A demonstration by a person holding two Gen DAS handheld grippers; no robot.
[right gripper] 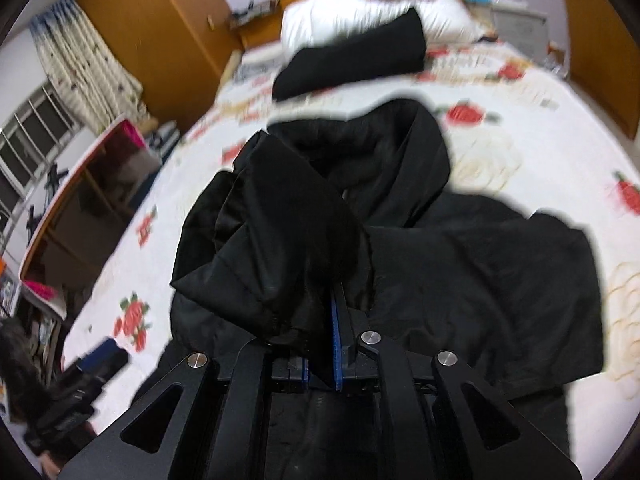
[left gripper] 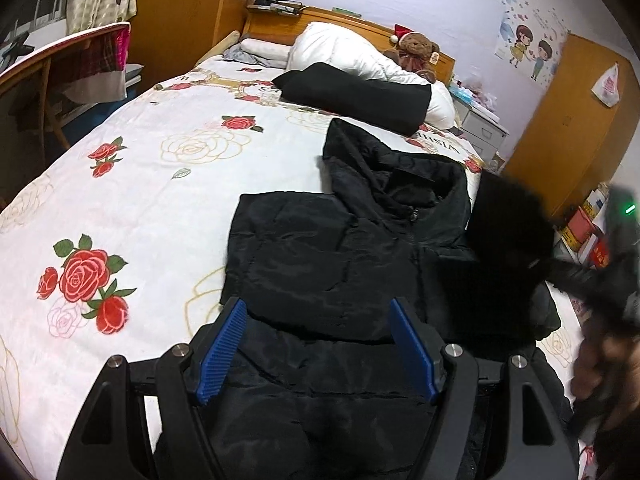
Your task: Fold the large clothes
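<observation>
A black hooded puffer jacket [left gripper: 340, 248] lies on the rose-print bedspread [left gripper: 140, 184], hood toward the headboard, its left side folded in. My left gripper [left gripper: 318, 312] is open and empty, its blue pads [left gripper: 224, 352] just above the jacket's lower body. My right gripper [right gripper: 332, 308] is shut on a jacket sleeve [right gripper: 272, 240] and holds it lifted over the jacket body [right gripper: 480, 272]. In the left wrist view the right gripper [left gripper: 560, 276] and the raised sleeve [left gripper: 508, 220] show blurred at the right.
A folded black garment [left gripper: 356, 96] lies against a white duvet [left gripper: 344, 52] and a teddy bear [left gripper: 416, 52] at the headboard. A desk [left gripper: 52, 60] stands left of the bed. Drawers [left gripper: 480, 124] and boxes [left gripper: 588, 228] stand to the right.
</observation>
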